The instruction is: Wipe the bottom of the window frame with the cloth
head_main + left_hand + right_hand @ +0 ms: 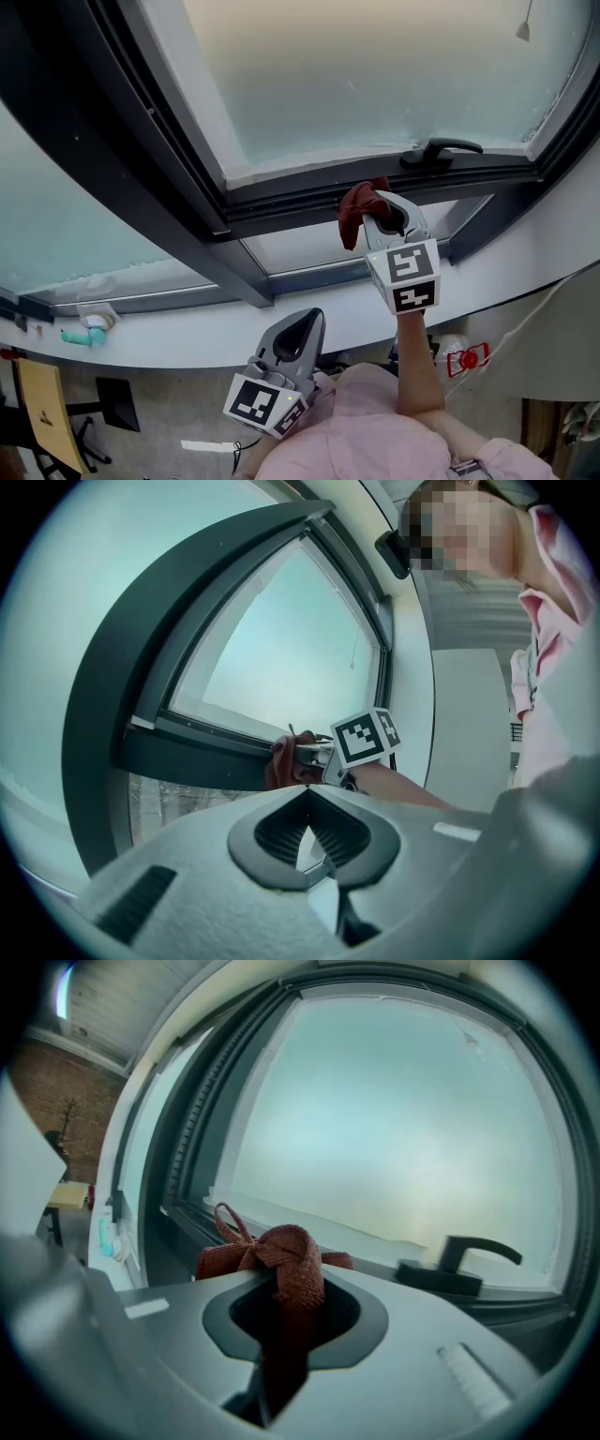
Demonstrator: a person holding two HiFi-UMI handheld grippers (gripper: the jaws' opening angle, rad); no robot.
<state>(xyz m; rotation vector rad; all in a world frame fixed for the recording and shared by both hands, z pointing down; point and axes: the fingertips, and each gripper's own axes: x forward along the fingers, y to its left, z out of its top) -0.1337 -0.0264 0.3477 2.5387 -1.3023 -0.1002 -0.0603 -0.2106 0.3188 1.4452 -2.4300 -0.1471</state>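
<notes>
Right claw [380, 216] pinches cloth [292, 1269] at window frame [300, 202]; own view shows bunched folds; left claw [306, 797] pressed together.

The cloth [286, 1265] was coarse, rust-red woven fabric with a nubbly weave, my right gripper [380, 208] was matt grey plastic, the window frame [309, 199] looked like dark matt metal, its glass [375, 75] frosted, the handle [441, 150] smooth black.

No readable text or numbers.

bunched red cloth [356, 212] against window frame [309, 198]
</notes>
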